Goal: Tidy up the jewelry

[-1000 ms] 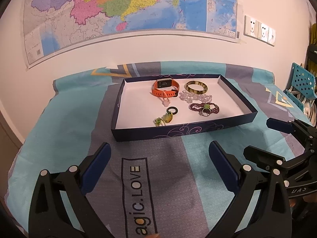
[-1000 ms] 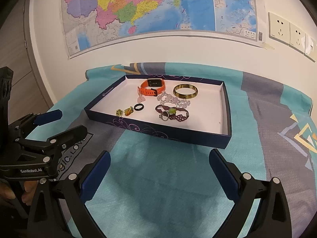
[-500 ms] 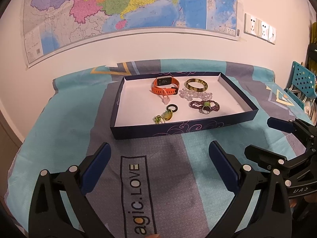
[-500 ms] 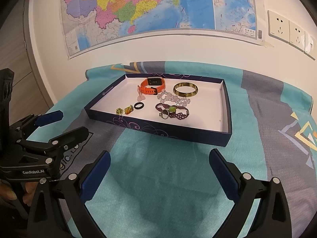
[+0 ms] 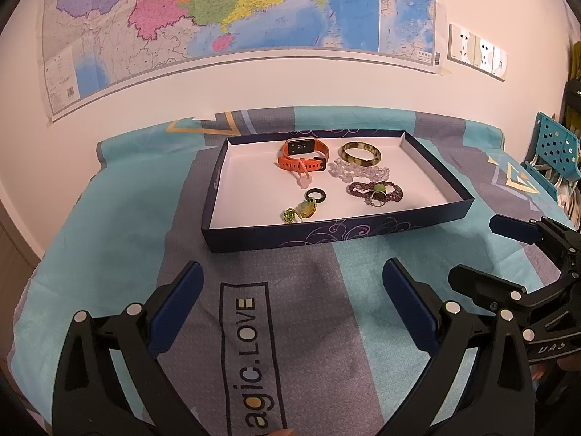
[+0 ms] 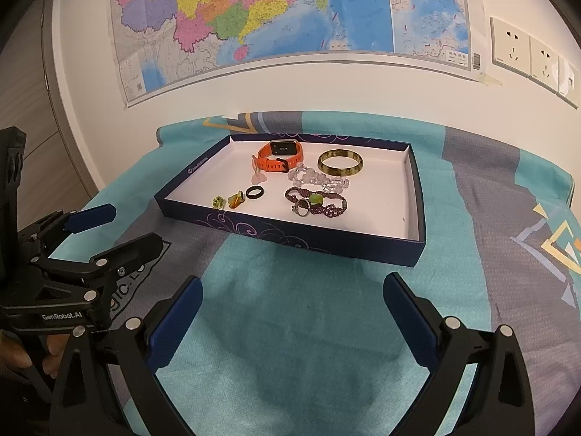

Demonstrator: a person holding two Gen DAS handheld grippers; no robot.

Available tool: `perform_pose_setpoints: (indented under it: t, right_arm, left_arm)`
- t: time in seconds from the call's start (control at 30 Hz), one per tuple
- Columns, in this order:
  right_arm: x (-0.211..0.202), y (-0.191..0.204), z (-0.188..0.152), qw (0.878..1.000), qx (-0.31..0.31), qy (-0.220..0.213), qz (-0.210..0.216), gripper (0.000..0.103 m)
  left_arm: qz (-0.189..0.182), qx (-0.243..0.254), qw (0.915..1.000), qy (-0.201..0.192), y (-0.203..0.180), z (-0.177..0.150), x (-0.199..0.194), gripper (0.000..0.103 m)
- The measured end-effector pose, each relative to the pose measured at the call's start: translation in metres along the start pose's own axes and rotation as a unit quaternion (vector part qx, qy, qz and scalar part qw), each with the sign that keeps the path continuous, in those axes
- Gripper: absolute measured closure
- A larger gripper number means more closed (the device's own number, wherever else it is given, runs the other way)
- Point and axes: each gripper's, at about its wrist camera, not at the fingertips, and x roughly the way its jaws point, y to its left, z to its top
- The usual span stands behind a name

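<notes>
Jewelry lies gathered inside a shallow dark-blue tray [image 5: 381, 230] with a white floor, which sits on the far middle of a cloth-covered table [image 5: 127, 218]. At the far end of the tray an orange watch [image 5: 303, 154] rests with its strap looped, and a yellow-brown bangle [image 5: 360, 154] lies just to its right; near them a string of clear beads [image 5: 357, 172] touches a dark purple beaded bracelet [image 5: 376, 193], on which a ring with a green stone sits. Nearer the left, a small black ring [image 5: 315, 195] lies beside a cluster of small green and amber pieces [image 5: 301, 211]. Everything is bunched toward the middle, some pieces overlapping, so the lot sits in one container but is not laid out separately; that would fit either pieces just collected or pieces waiting to be sorted. The left gripper [image 5: 290, 294] and the right gripper [image 6: 292, 301] hover low over the cloth on the near side of the tray, well apart from it, both with fingers spread wide and nothing between them, probably kept clear so the tray is in full view.
</notes>
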Motion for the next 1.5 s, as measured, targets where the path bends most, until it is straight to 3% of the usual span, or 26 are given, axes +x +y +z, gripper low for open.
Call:
perform_pose_setpoints:
  t: [1.5]
  right_arm:
    - [0.0017,-0.0023,-0.0017,1.000,0.003,0.002,-0.002,0.007]
  left_arm:
    - [0.001,0.001,1.0000,0.005,-0.0012,-0.0020,0.0035,0.006]
